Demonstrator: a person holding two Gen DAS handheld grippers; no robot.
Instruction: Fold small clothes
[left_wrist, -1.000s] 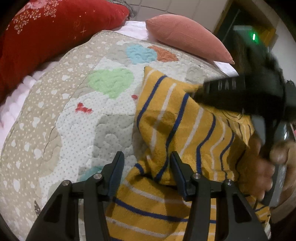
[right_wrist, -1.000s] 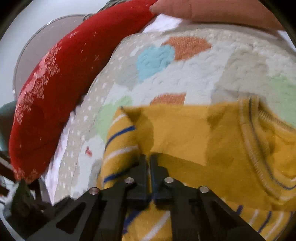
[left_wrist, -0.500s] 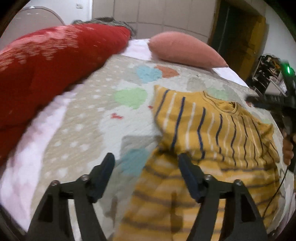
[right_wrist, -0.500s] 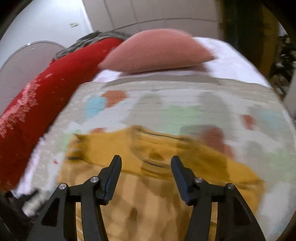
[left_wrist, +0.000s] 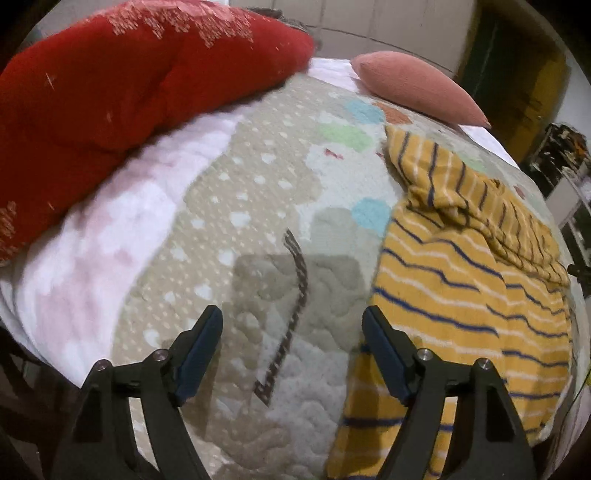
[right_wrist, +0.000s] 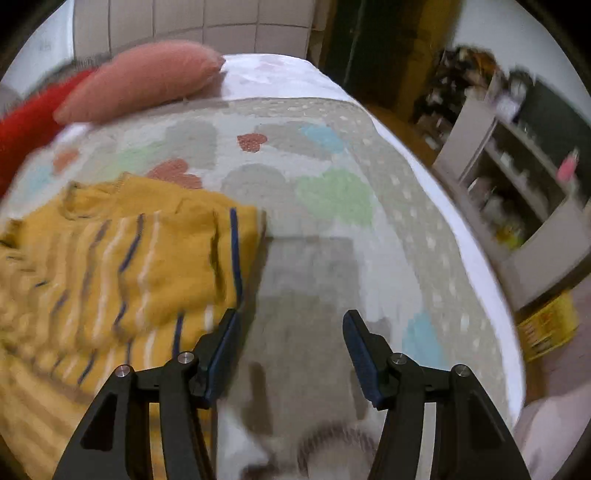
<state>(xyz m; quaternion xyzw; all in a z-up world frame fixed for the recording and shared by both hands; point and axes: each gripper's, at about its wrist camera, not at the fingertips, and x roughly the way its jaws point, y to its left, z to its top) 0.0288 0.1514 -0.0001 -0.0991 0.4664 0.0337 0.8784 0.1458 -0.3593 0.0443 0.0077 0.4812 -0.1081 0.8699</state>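
A small yellow sweater with blue and white stripes lies on the quilted bed cover, its upper part folded over the lower. My left gripper is open and empty above the quilt, just left of the sweater's lower edge. In the right wrist view the sweater lies at the left, blurred. My right gripper is open and empty over bare quilt, its left finger at the sweater's right edge.
A red blanket is piled at the back left and a pink pillow lies at the head of the bed. The bed's right edge drops off toward grey shelves full of small items.
My right gripper let go of the sweater and opened, then swung right off the garment. My left gripper opened wider and pulled back to the left, away from the sweater.
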